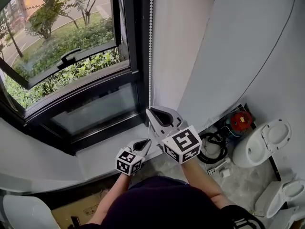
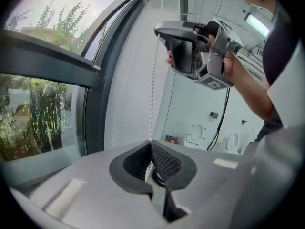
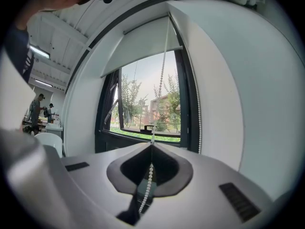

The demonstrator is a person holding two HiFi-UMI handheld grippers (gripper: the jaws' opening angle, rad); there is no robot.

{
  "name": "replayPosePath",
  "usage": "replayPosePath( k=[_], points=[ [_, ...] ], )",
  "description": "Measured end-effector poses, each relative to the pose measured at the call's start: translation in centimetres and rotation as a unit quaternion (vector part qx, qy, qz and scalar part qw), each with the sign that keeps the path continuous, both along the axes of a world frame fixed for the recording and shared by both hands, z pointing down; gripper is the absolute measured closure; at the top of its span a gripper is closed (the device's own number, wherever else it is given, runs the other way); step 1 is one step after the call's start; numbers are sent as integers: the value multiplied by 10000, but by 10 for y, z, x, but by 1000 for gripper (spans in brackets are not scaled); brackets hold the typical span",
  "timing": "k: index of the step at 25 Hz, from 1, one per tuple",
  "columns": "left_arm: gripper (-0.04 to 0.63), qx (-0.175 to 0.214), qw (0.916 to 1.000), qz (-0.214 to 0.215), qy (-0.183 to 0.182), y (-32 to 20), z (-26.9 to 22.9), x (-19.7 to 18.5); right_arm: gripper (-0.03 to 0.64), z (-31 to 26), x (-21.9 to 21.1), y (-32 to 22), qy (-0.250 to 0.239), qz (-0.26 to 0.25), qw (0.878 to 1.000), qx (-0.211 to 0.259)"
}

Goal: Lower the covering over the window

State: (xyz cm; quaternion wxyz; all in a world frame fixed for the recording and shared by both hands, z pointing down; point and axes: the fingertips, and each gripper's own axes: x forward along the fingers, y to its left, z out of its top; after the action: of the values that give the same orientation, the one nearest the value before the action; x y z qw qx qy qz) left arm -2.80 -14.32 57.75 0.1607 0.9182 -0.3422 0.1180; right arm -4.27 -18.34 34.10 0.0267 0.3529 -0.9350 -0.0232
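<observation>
Tightly, bead chain pinched by right gripper, left gripper

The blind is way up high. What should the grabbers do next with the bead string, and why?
Probably pull the right gripper straight down. Its fingers are shut on the bead chain, above the left gripper, and the roller blind sits rolled high, leaving the window uncovered.
</observation>
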Motion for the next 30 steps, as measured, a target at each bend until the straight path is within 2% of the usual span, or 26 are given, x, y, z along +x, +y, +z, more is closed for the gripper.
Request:
replayPosePath(
  k=[6, 10, 13, 16, 19, 22, 27, 28, 30],
  points=[
    [581, 699, 9968, -118, 358, -1, -28, -2, 604, 2, -4, 1, -31, -131, 9998, 162],
    [581, 816, 9957, -76, 433, -1, -27, -7, 604, 3, -2, -1, -43, -288, 9992, 265],
    [580, 802, 9956, -112, 482, -2, -28, -10, 604, 8, -2, -3, -8, -481, 9988, 128],
    [580, 792, 9955, -85, 514, -3, -29, -9, 604, 31, -5, -1, 306, -708, 9969, -131],
    [580, 749, 9959, -53, 511, 0, -28, -10, 604, 41, -7, 4, 31, -835, 9958, -361],
    [580, 654, 9969, -56, 433, 0, -21, -11, 604, 51, -8, 3, 267, -857, 9949, -452],
    [577, 78, 9995, -122, 269, 1, -1, -16, 604, 58, -3, 1, -47, -931, 9928, -758],
    [552, -6, 9994, -144, 315, -1, -1, -17, 604, 57, -3, 1, -107, -989, 9917, -810],
    [458, -33, 9987, -209, 459, -5, -9, -23, 604, 57, -5, 1, -199, -1097, 9897, -903]
  ],
)
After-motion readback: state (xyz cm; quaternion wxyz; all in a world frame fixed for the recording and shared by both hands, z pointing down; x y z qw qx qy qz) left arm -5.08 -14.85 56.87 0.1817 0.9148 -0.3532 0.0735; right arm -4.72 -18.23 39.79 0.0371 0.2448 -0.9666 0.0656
